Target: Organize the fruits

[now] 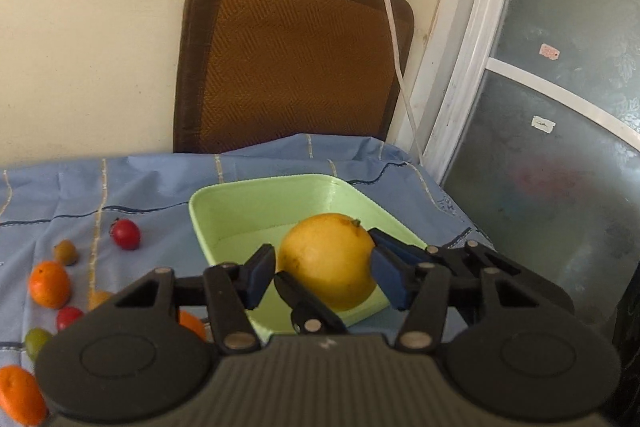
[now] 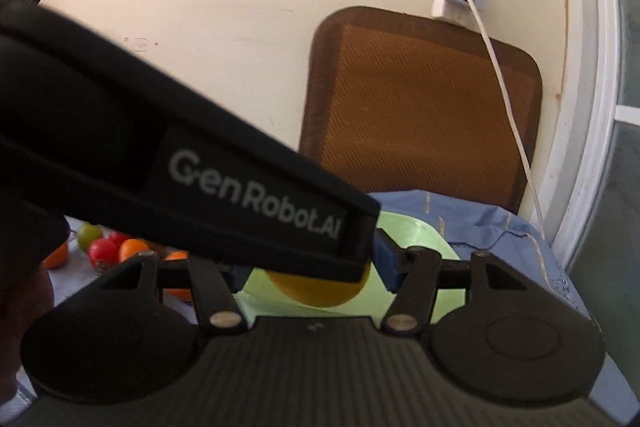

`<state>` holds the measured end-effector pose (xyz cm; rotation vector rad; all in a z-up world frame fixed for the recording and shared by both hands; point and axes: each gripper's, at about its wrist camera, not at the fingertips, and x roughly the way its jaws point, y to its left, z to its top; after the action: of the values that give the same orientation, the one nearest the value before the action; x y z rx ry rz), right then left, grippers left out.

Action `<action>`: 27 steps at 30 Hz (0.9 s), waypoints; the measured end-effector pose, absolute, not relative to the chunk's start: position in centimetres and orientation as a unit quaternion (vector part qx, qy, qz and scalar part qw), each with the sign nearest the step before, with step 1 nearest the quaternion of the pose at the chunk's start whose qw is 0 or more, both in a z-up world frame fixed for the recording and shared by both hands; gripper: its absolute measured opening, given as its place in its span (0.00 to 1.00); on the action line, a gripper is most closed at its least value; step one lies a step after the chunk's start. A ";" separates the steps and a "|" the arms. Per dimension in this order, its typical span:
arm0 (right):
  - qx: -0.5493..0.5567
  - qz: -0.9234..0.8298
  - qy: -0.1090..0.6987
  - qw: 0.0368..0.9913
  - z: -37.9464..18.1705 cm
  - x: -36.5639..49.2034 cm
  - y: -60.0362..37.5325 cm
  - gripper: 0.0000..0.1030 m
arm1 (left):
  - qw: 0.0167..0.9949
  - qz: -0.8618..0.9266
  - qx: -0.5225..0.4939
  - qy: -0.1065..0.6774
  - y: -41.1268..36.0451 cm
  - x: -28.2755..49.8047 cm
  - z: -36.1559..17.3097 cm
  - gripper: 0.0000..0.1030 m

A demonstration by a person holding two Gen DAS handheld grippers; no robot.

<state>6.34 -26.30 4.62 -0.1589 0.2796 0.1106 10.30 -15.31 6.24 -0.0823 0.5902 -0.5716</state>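
Note:
A large yellow-orange fruit (image 1: 330, 259) lies in a light green tray (image 1: 248, 203) on the blue cloth. My left gripper (image 1: 324, 273) is open, its blue pads either side of the fruit with small gaps. In the right wrist view the left gripper's black strap (image 2: 200, 171) crosses in front and hides most of the scene. Below it I see part of the fruit (image 2: 320, 289) and the green tray (image 2: 416, 231). My right gripper (image 2: 312, 267) is mostly hidden; only one blue pad (image 2: 386, 259) shows.
Several small red, orange and green fruits (image 1: 52, 283) lie on the blue cloth (image 1: 140, 187) left of the tray, also in the right wrist view (image 2: 104, 247). A brown cushion (image 1: 288, 55) leans on the wall behind. A white cable (image 1: 394, 39) hangs at the right by a window frame.

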 end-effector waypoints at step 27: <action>0.135 0.145 0.163 0.967 6.9 0.5 -25.9 0.40 | 0.960 -0.017 -0.067 0.270 4.5 0.3 4.8 0.60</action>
<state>0.50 -25.95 6.94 0.2722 0.3288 0.2923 0.27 4.48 4.84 -0.1363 0.5480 -0.0349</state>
